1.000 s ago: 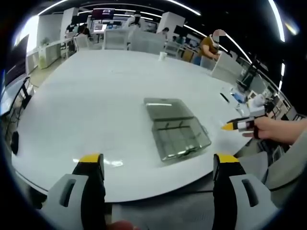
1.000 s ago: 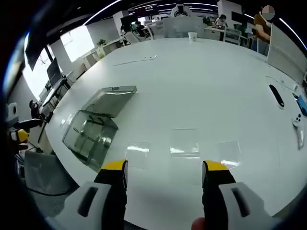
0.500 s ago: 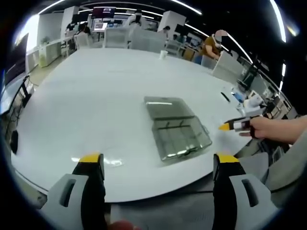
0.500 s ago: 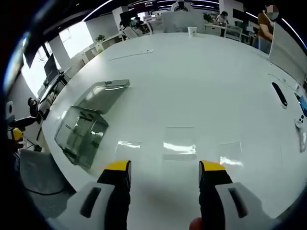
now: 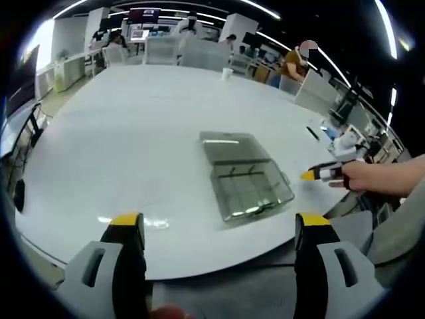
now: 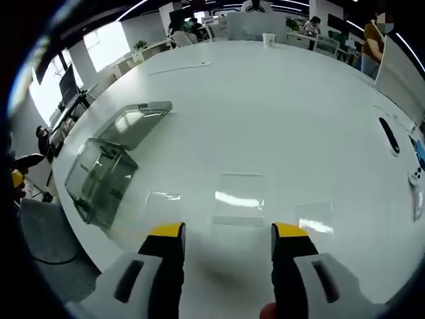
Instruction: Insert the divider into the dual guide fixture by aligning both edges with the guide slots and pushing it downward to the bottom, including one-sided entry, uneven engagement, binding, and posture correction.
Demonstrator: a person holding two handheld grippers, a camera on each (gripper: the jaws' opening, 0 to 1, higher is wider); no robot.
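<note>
Both hand-held grippers, left (image 5: 219, 229) and right (image 6: 227, 239), are hovering wide open, empty, near the clear compartment box (image 5: 244, 181) lying open on the white bench (image 5: 133, 139).

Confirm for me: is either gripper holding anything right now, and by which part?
Nothing is held. The left gripper and the right gripper both stand open and empty above the white table.

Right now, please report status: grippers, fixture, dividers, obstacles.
Left gripper open, holding nothing. Right gripper open, above clear dividers lying flat on the table. Clear fixture box open, lid back. Nothing blocking.
</note>
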